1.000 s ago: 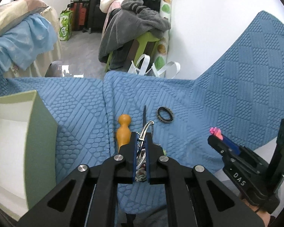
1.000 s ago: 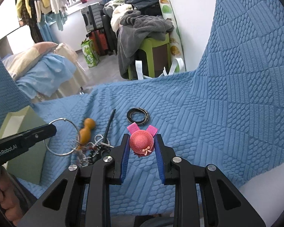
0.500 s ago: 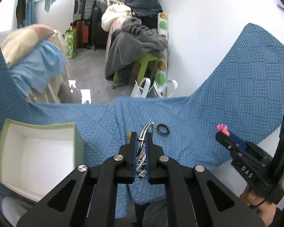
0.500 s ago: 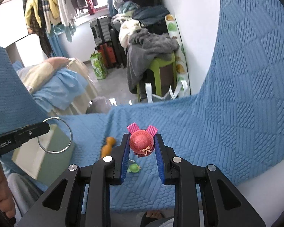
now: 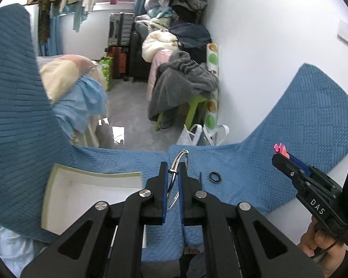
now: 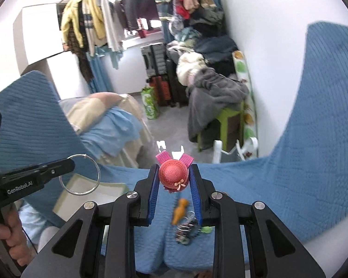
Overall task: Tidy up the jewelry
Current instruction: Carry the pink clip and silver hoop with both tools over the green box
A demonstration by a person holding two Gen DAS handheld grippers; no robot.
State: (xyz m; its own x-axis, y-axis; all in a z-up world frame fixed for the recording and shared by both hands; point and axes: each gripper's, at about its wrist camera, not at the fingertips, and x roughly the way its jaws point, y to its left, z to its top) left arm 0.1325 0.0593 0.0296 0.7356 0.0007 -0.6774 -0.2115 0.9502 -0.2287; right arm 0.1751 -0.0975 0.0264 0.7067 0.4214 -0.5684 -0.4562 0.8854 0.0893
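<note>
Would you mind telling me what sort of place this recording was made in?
Most likely a lived-in bedroom: clothes hang on a rail by the window, suitcases stand against the far wall, and a blue quilted bedspread serves as the work surface.

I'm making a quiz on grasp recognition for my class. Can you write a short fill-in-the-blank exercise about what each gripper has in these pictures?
1. The left gripper is shut on a silver metal ____.
2. The right gripper grips a small pink ____ with a tiny bow.
3. The open box lies on a quilted cover coloured ____.

Missing words: ring; hat; blue
</note>
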